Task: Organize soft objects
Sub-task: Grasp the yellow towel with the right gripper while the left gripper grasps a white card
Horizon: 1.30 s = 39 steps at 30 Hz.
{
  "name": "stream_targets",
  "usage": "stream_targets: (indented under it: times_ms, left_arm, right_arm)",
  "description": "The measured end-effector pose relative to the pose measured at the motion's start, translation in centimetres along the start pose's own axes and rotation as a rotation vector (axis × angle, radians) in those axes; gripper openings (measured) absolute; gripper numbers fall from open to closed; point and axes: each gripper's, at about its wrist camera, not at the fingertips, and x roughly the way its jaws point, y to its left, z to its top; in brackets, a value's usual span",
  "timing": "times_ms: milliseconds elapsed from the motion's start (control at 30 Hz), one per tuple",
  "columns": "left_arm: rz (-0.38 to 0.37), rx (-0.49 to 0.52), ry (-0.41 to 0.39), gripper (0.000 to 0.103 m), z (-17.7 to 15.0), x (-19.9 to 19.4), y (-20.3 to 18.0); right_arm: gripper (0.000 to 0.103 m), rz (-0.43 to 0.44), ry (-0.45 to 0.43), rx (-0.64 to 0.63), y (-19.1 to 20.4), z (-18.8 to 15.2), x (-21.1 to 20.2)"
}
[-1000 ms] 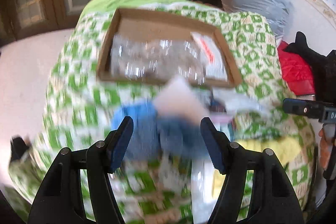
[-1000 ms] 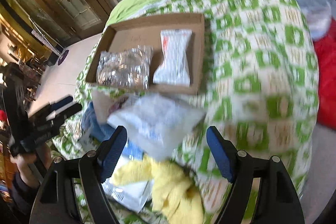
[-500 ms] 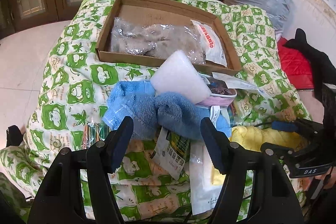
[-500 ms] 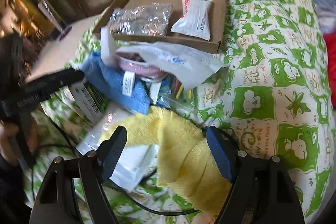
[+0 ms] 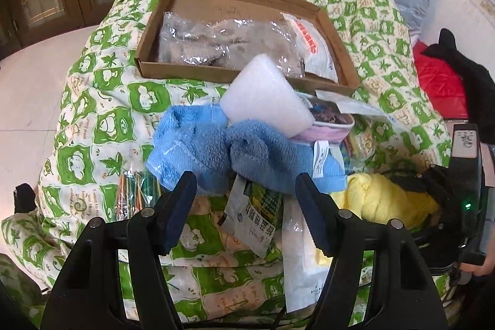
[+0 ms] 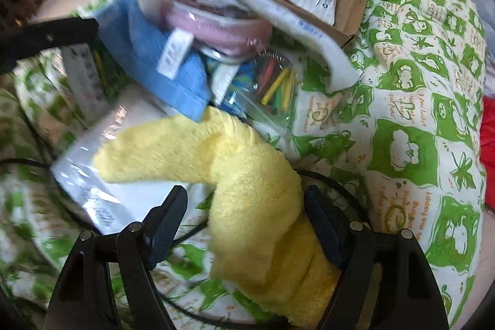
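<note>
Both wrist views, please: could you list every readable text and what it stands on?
"me happy": green-and-white printed quilt.
"板蓝根颗粒", roughly: green-and-white paper sachet.
Red print on the white plastic packet in the brown cardboard box: blurred.
White care label on the blue terry towel: too small.

Each hand-held gripper (image 5: 246, 211) is black, with ribbed dark-blue pads (image 6: 168, 217) and silver pivot screws (image 5: 148, 211).
</note>
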Motion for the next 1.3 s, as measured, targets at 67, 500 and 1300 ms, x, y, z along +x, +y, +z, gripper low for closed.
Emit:
stream_targets:
  times_ms: [67, 500, 1300]
  left_arm:
    - [-0.005, -0.004, 0.003, 0.067, 0.0, -0.1, 0.2]
    - [-0.020, -0.033, -0.019, 0.067, 0.0, -0.8, 0.7]
    - [0.007, -0.050, 0.048, 0.067, 1.5, -1.5, 2.3]
  right_arm:
    - [0.056, -0.056, 0.018, -0.009, 0.1, -0.1, 0.5]
    - [0.046, 0.222, -0.184, 0.165, -2.8, -0.4, -3.5]
    - [0.047, 0.198, -0.088, 0.189, -2.0, -0.2, -0.7]
